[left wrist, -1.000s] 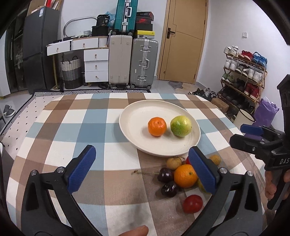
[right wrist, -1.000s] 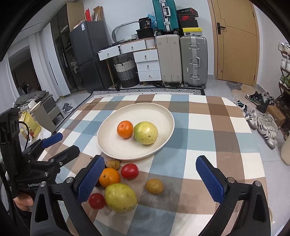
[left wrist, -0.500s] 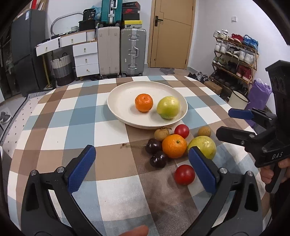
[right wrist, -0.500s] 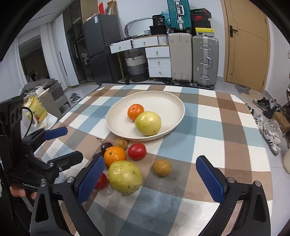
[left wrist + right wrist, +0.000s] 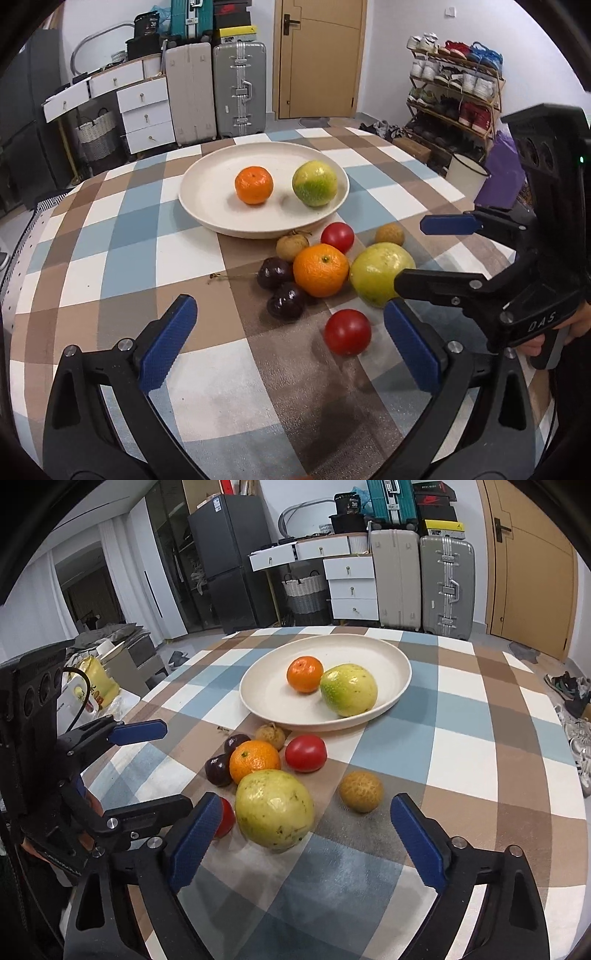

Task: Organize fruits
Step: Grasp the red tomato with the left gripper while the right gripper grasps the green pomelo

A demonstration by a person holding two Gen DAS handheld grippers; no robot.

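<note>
A cream plate [image 5: 207, 206] holds a mandarin [image 5: 254, 185] and a green guava [image 5: 314, 183]. In front of it lie loose fruits: an orange [image 5: 320, 270], a yellow guava [image 5: 380, 274], two tomatoes [image 5: 347, 332], dark plums [image 5: 275, 272] and brown longans [image 5: 292, 247]. My left gripper [image 5: 288, 317] is open, low over the near plum and tomato, touching nothing. In the right wrist view the yellow guava [image 5: 274, 808] lies between the fingers of my right gripper [image 5: 306, 805]. Its jaws are closing, and the pads stand apart from the fruit.
A checked cloth [image 5: 110, 236] covers the round table. A longan [image 5: 361, 791] lies just right of the guava. Each gripper shows in the other's view, the left gripper [image 5: 177, 767] and the right gripper [image 5: 410, 254]. Suitcases [image 5: 240, 88], drawers and a shoe rack [image 5: 454, 92] stand beyond the table.
Both grippers have sunk and come closer to the loose fruits. The right gripper's jaws have narrowed a little around the yellow guava.
</note>
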